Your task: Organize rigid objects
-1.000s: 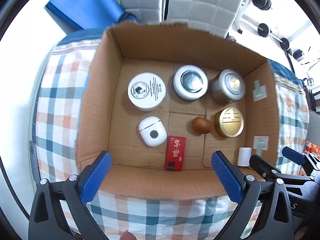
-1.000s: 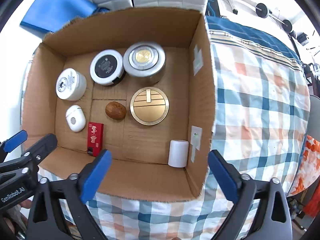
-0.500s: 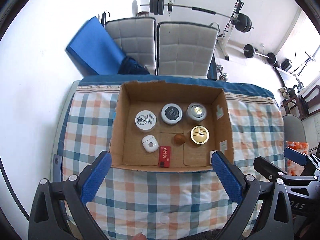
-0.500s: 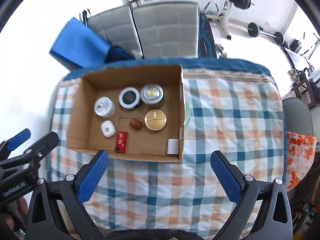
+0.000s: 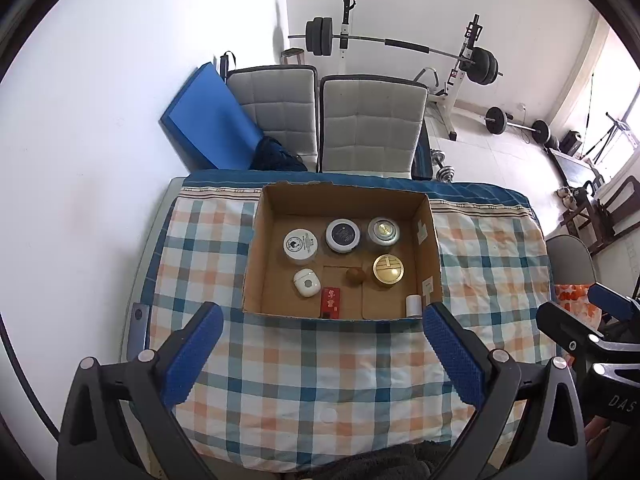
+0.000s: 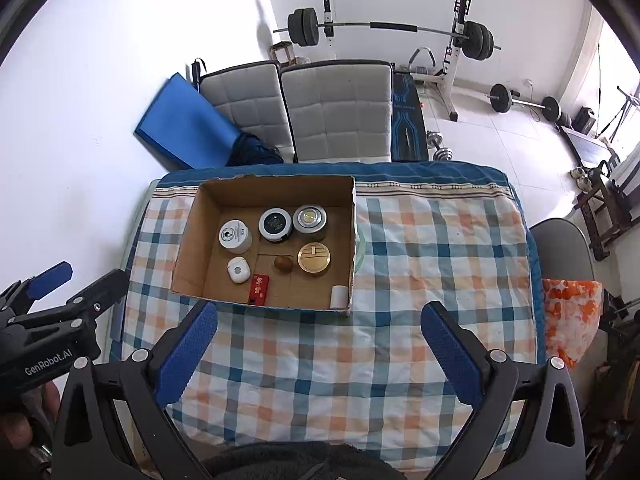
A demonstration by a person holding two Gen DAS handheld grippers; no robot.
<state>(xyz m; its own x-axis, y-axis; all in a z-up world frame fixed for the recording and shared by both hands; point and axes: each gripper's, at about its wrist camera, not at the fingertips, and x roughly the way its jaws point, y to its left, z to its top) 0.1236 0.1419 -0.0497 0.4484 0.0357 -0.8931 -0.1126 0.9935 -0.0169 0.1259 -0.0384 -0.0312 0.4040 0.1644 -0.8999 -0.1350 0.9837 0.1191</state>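
Cardboard box (image 5: 256, 264) sits at the far end of my checked tablecloth (image 5: 320, 380), with the round tins, smooth white case (image 5: 306, 282), red pack (image 5: 331, 302) and white cylinder (image 5: 413, 305) packed in rows inside. Left gripper (image 5: 322, 348) and right gripper (image 6: 318, 344) both hang wide open, empty, well back, so looks sorted to me.

Bright daylight from the window (image 5: 624, 92) at the right edge, blown out there. White wall (image 5: 100, 120) evenly lit, soft shadows. Both views sharp; heavy fisheye bending and black vignette at corners.
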